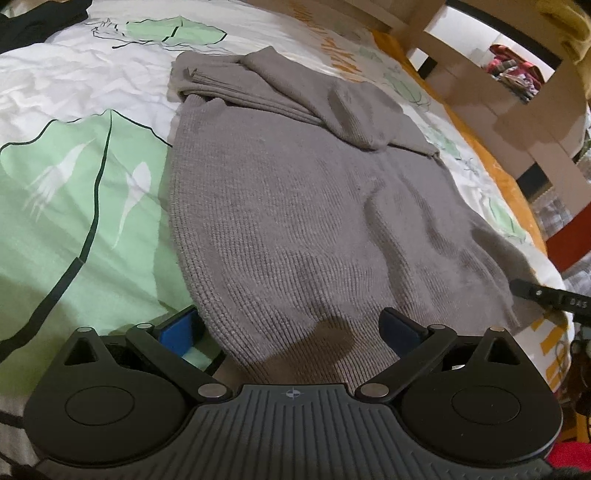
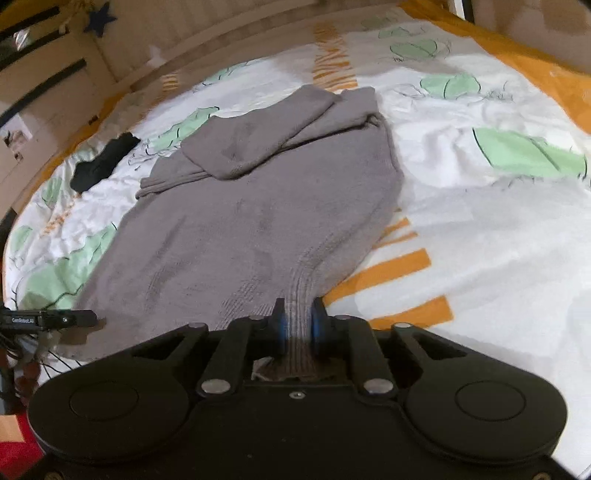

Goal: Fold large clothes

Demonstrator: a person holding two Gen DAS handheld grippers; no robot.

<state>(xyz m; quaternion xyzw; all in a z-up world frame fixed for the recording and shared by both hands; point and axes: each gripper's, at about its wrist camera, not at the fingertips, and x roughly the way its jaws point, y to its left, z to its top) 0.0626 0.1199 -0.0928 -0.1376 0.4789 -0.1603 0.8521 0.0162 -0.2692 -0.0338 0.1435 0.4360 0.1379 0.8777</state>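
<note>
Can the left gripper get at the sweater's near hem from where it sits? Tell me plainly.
Probably yes. The left gripper is open, its jaws straddling the near hem of the grey sweater, with nothing lying between. The right gripper already pinches another corner.

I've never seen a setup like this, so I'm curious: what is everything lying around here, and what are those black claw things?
sweater: one, grey knit, spread on the bed, sleeves folded across its far end
bedcover: one, white with green and orange print, under the sweater
dark garment: one, black, on the bedcover beyond the sweater's left side
wooden frame: light brown, beside the bed
star: one, dark blue, on the far wall
left gripper: black with blue pads, open, its fingers either side of the sweater's near hem
right gripper: black with blue pads, shut on the sweater's near hem
</note>
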